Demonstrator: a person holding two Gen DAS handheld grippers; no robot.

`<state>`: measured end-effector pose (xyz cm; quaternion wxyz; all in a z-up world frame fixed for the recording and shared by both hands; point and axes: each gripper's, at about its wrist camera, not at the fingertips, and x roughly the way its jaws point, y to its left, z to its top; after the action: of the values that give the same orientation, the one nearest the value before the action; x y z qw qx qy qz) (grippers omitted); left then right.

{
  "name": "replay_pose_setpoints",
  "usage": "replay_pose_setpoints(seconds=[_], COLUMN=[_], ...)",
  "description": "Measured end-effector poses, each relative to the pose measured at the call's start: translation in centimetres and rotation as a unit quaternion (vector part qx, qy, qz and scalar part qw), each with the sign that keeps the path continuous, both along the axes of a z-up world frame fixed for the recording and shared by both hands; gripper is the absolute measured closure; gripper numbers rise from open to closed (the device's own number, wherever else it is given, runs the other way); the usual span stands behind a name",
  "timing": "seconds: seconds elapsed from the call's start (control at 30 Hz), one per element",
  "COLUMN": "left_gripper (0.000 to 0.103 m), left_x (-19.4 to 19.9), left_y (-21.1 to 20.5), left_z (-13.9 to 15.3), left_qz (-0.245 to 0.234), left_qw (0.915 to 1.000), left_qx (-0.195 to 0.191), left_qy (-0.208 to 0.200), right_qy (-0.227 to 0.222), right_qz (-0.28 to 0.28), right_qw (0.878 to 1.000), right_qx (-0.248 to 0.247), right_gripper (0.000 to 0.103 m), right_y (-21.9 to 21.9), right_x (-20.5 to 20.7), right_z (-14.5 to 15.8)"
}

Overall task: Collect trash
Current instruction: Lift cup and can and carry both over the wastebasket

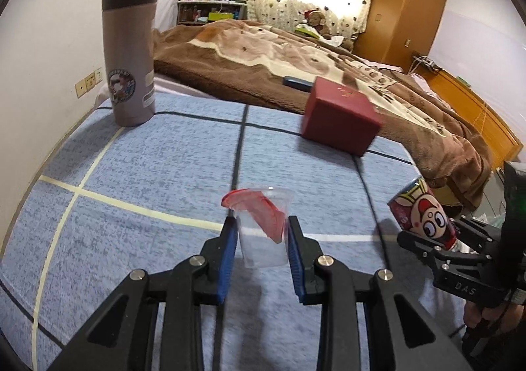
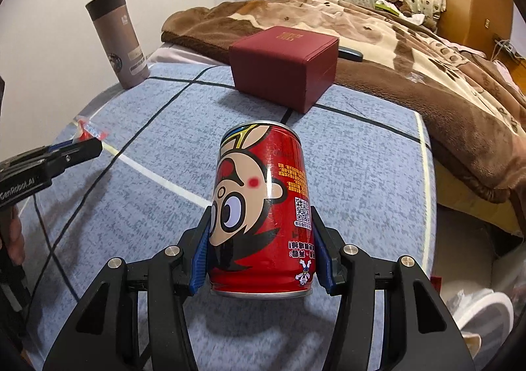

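Left tongs [image 1: 262, 229]: clenched on a small clear plastic cup [image 1: 263, 233] with a red peeled foil lid [image 1: 259, 211] hanging at its rim; blue pads press both sides of the cup, which sits above the bed.
Right tongs [image 2: 261, 252]: grasping a red drink can with a cartoon face [image 2: 261, 213], pads on its lower sides, the can tilted and off the cover.
Bed: blue-grey quilted cover with dark and pale lines [image 1: 148, 180]; brown fleece blanket [image 1: 250, 55] beyond it.
Other things: tall taupe metal tumbler with dark lid [image 1: 130, 49] upright at the far left corner; dark red square box [image 2: 284, 65] at the blanket's edge, well apart from both tongs.
Person: a hand [image 1: 490, 318] grips the right handle.
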<state>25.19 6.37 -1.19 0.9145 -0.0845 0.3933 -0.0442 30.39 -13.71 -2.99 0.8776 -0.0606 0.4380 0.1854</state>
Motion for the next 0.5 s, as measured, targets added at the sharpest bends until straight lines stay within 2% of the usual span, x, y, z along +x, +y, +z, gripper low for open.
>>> replay_pose_setpoints(seconds=[0.5], left_gripper=[0.072], left_x=[-4.1], left_y=[-6.6], left_z=[2.6], left_qz=[-0.069], left_qw=[0.9973], left_qx=[0.011], left_qy=[-0.024], right_qy=[-0.033], right_qz=[-0.038], right_qw=[0.998], right_qx=[0.025], right_gripper=[0.050], right_y=[-4.1], right_x=[-4.1], right_z=[3.2])
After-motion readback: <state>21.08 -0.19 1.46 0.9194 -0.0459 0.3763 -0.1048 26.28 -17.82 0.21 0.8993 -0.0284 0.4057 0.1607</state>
